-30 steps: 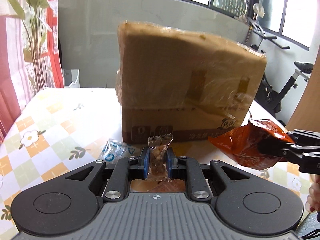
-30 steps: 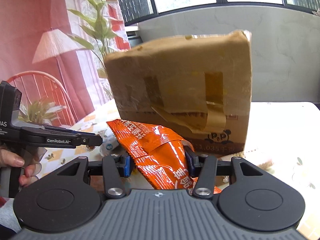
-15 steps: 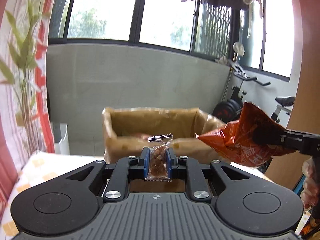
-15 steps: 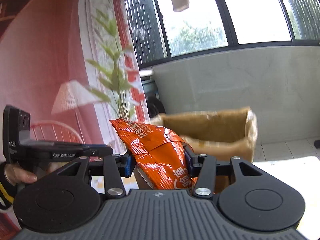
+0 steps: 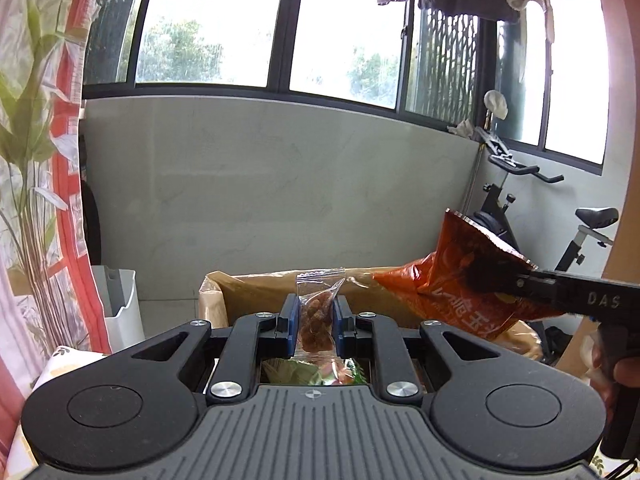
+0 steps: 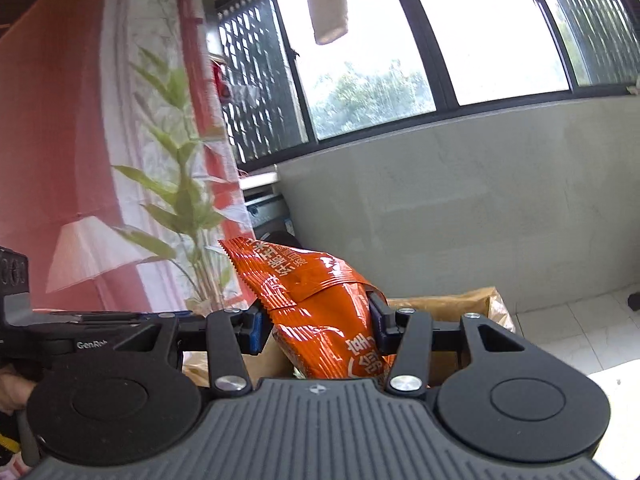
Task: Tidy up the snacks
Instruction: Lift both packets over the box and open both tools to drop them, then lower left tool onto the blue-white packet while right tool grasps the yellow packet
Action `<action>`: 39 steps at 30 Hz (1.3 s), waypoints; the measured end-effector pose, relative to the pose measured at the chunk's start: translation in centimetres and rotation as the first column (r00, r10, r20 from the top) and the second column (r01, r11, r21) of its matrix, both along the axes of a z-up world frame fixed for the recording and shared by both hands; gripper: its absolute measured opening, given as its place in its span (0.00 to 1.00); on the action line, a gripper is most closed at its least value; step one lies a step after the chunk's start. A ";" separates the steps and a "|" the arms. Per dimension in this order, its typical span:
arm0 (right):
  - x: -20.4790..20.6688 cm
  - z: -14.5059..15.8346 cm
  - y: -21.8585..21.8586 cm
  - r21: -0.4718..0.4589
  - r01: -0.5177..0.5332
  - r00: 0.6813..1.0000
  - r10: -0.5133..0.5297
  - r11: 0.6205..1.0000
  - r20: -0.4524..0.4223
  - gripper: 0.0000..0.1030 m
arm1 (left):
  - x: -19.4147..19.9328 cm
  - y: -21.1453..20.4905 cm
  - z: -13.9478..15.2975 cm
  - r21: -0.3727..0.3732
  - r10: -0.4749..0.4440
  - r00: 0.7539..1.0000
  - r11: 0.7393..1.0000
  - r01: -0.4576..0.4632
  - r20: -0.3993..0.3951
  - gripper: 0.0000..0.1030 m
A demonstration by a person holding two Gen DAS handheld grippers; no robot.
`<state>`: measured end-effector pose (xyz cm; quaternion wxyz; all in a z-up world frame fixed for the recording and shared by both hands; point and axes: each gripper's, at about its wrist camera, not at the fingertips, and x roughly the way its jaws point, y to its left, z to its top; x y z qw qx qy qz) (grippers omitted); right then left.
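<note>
We are now looking down over the cardboard box [image 5: 256, 284] rim, its side no longer filling both views. Left gripper [image 5: 316, 316] fingers are clamping the small clear packet [image 5: 317, 312]; right gripper [image 6: 316, 320] fingers are clamping the orange snack bag [image 6: 320, 312]. Dropping both in is likely coming next.

The orange snack bag [image 6: 320, 320] is gleaming as glossy, crinkled foil; the small clear packet [image 5: 316, 312] is looking like thin plastic; the cardboard box [image 5: 256, 292] is showing matt brown.
</note>
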<state>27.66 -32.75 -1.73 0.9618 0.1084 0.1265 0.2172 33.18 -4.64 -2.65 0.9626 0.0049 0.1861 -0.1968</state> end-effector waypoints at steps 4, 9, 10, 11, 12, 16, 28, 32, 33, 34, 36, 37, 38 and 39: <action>2.3 -1.8 -0.2 0.007 0.040 0.998 -0.039 0.999 -0.058 0.48 | 2.1 -0.5 -0.8 0.018 0.001 1.000 1.000 0.000 -0.026 0.18; 3.8 -3.1 -0.7 -0.007 0.073 0.992 -0.074 0.997 -0.106 0.52 | 4.0 -0.9 -1.7 0.052 0.034 0.998 0.998 -0.031 -0.060 0.30; 4.0 -3.2 -0.7 -0.020 0.072 0.991 -0.074 0.997 -0.111 0.57 | 4.1 -0.8 -1.7 0.051 0.038 0.997 0.998 -0.035 -0.063 0.40; 4.1 -3.2 -0.7 -0.029 0.068 0.991 -0.071 0.997 -0.112 0.64 | 4.0 -0.7 -1.6 0.048 0.041 0.997 0.998 -0.038 -0.062 0.43; 4.1 -3.0 -0.6 -0.032 0.065 0.992 -0.068 0.997 -0.106 0.65 | 4.0 -0.4 -1.6 0.047 0.042 0.997 0.998 -0.040 -0.059 0.46; 3.2 -2.0 -0.5 -0.036 0.058 0.995 -0.061 0.998 -0.078 0.66 | 3.0 0.2 -0.8 0.058 0.052 0.998 0.997 -0.050 -0.045 0.47; -4.0 -1.6 1.0 -0.095 0.031 0.999 -0.034 0.995 -0.032 0.66 | -4.0 3.8 -0.2 0.059 0.079 0.996 0.995 -0.076 -0.051 0.52; -6.9 -2.7 2.1 -0.146 0.041 0.999 -0.042 0.988 -0.003 0.66 | -6.8 5.6 -1.2 0.067 0.077 0.994 0.995 -0.072 -0.076 0.52; -7.5 -3.0 2.3 -0.151 0.039 0.999 -0.039 0.988 -0.001 0.66 | -7.4 6.1 -1.7 0.069 0.079 0.993 0.995 -0.074 -0.086 0.52; -8.0 -3.5 2.5 -0.153 0.030 0.999 -0.032 0.988 -0.006 0.66 | -8.0 6.6 -2.1 0.070 0.083 0.992 0.995 -0.077 -0.099 0.52; -8.8 -4.3 3.0 -0.157 0.015 0.999 -0.020 0.987 -0.025 0.66 | -8.8 7.6 -2.9 0.073 0.092 0.989 0.994 -0.084 -0.120 0.52; -9.2 -4.8 3.2 -0.160 0.004 0.999 -0.011 0.987 -0.040 0.66 | -9.1 8.1 -3.4 0.075 0.098 0.987 0.993 -0.088 -0.130 0.52; -9.4 -5.2 3.5 -0.161 -0.003 0.999 -0.005 0.987 -0.053 0.66 | -9.3 8.6 -3.7 0.075 0.104 0.985 0.993 -0.095 -0.139 0.52; -9.6 -5.7 3.7 -0.161 -0.010 0.998 -0.001 0.987 -0.068 0.66 | -9.5 9.1 -4.1 0.073 0.112 0.982 0.992 -0.102 -0.149 0.52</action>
